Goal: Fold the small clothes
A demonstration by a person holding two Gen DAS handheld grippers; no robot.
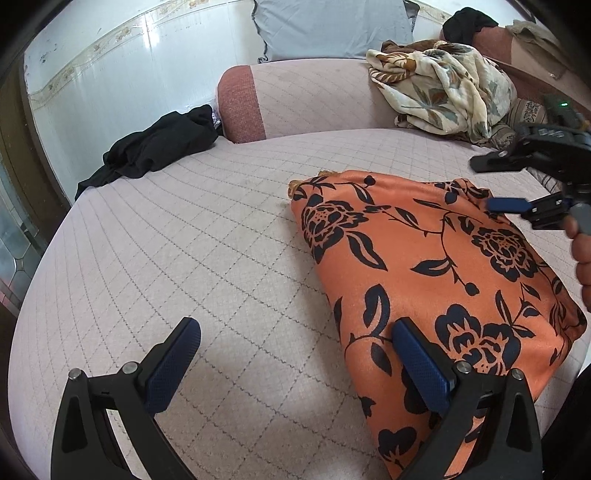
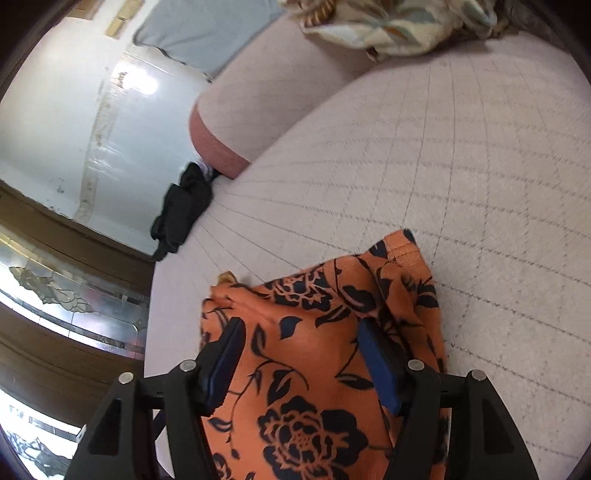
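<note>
One quilted pink mattress [image 1: 221, 240], tiled white wall [image 1: 110, 74], grey pillow [image 1: 332, 26]

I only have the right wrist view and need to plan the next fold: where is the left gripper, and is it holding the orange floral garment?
Observer: The left gripper is open and holds nothing. One finger is over the near edge of the orange floral garment, the other over the bare bed cover.
Operator: Does the garment lie flat on that side?
Observer: Yes, what shows of it there lies smooth, with no loose flap.
Operator: Any clothes I can't see?
Observer: Another black garment sits at the far right, behind the cream floral blanket.
</note>
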